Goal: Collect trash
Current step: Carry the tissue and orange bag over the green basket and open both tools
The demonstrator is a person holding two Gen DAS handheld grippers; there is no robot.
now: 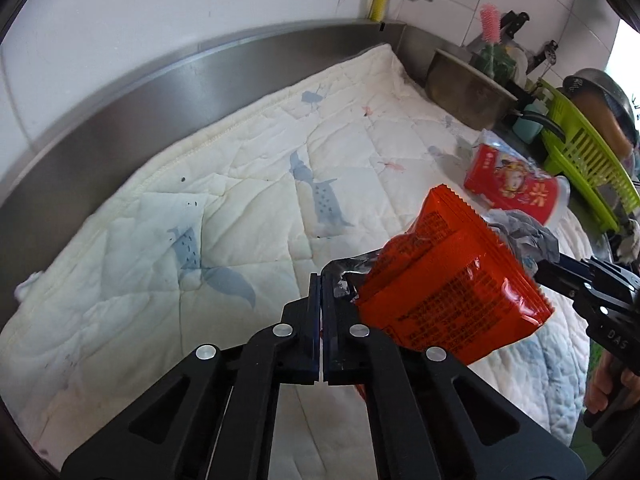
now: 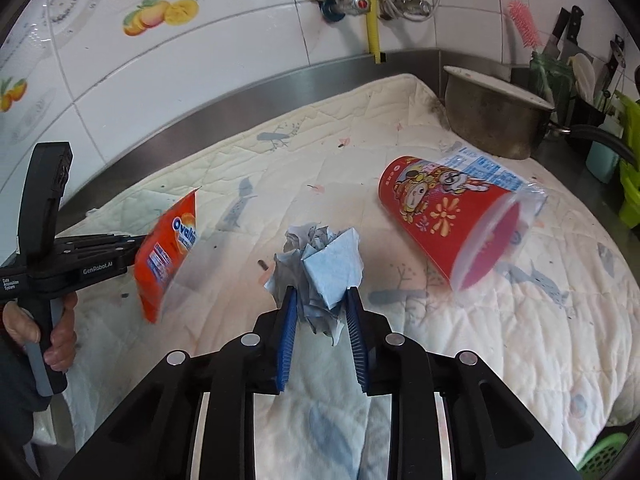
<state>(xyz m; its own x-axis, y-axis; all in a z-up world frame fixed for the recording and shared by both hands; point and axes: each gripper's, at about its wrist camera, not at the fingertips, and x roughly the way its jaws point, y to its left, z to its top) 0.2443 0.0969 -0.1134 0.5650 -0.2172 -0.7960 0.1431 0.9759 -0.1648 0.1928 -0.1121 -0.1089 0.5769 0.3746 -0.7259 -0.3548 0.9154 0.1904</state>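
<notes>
My left gripper (image 1: 322,280) is shut on the edge of an orange Ovaltine packet (image 1: 448,280) and holds it above the quilted cloth; the packet also shows in the right wrist view (image 2: 166,252). My right gripper (image 2: 320,296) is closed around a crumpled blue-grey paper wad (image 2: 320,268), which is pinched between the blue pads. The wad also shows in the left wrist view (image 1: 524,236) behind the packet. A red paper cup (image 2: 452,216) lies on its side on the cloth to the right, also seen in the left wrist view (image 1: 516,186).
A white quilted cloth (image 2: 520,360) covers the steel counter (image 1: 120,120). A metal pot (image 2: 492,120) stands at the back right beside a green dish rack (image 1: 588,152). The tiled wall with pipes (image 2: 372,4) rises behind. A green basket (image 2: 604,454) sits low right.
</notes>
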